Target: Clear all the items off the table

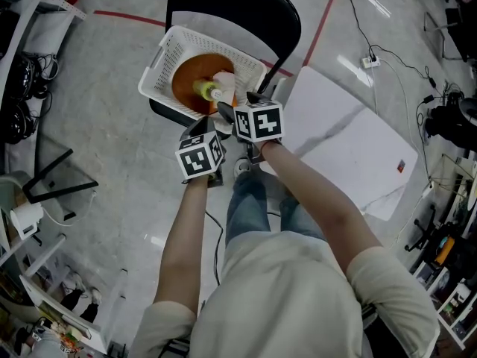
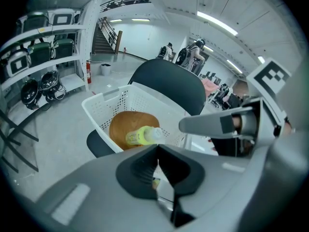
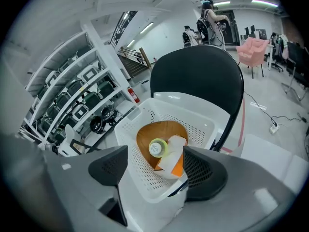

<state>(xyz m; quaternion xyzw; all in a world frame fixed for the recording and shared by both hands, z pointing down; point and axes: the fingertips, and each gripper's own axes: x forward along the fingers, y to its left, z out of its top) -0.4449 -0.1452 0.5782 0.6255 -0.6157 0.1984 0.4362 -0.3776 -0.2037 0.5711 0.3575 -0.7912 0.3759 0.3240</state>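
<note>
The basket (image 1: 160,64) is seen as white moulded plastic, perforated with fine holes and faintly glossy. The bowl (image 1: 192,77) inside it is finished in a matt orange-brown; whether it is wood or plastic cannot be told. The bottle (image 1: 205,89) is made of smooth, yellow-tinted plastic, and the carton (image 3: 174,151) of printed paperboard. The chair (image 1: 231,2) back is finished in matt black. The table (image 1: 335,125) top is smooth and white, and the floor (image 1: 112,162) is polished and reflective. The pads (image 3: 205,170) of the right gripper (image 3: 154,170) are ribbed, dark and matt, and are set in matt grey plastic.
</note>
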